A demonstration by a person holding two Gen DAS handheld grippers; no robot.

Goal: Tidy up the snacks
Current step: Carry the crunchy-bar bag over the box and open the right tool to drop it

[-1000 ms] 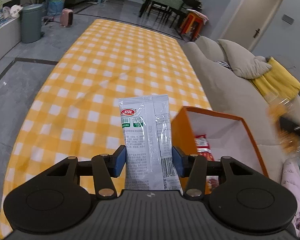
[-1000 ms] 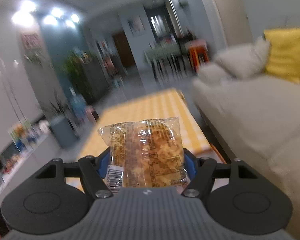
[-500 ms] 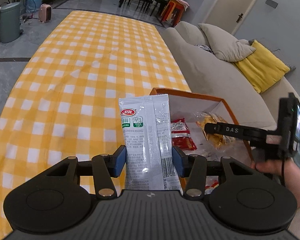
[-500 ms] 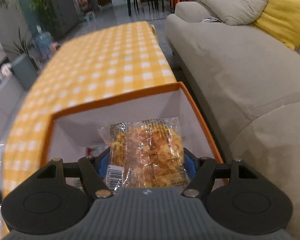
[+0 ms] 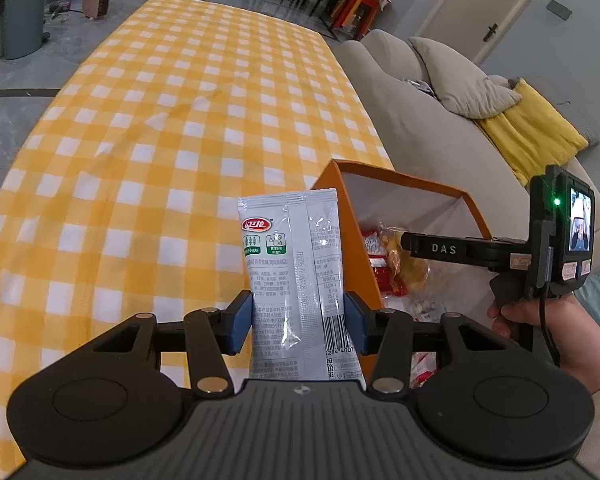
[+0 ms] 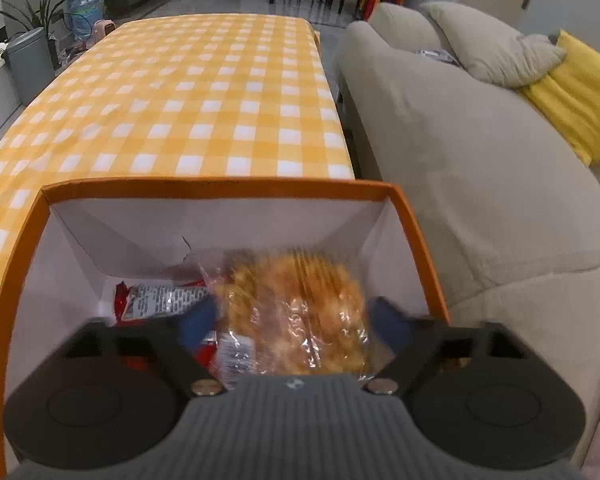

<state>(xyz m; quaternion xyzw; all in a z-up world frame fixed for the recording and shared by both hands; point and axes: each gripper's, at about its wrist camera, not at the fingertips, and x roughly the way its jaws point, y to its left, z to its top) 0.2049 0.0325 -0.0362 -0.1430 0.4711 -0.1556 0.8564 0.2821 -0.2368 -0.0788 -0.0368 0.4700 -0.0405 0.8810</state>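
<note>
My left gripper [image 5: 299,316] is shut on a silver-grey snack packet [image 5: 296,276] that stands upright, just left of the orange box [image 5: 356,240] on the checked table. The right gripper [image 6: 294,322] hangs inside the same orange box [image 6: 220,185], and its jaws are opening. A clear bag of golden crackers [image 6: 296,312] lies blurred between the blue pads [image 6: 198,320], with gaps showing on both sides. Seen from the left wrist, that right gripper [image 5: 410,246] reaches into the box over the crackers bag [image 5: 410,268]. Red packets [image 6: 156,300] lie on the box floor.
The yellow checked tablecloth [image 5: 160,120] stretches far and left of the box. A grey sofa [image 6: 460,140] with a yellow cushion [image 6: 580,92] runs along the right. A hand [image 5: 548,320] holds the right gripper's handle beside the box. A grey bin [image 5: 22,16] stands far left.
The right gripper has dropped into the orange box and its jaws have spread off the crackers bag. The left gripper, still holding its packet, has sunk slightly beside the box.
</note>
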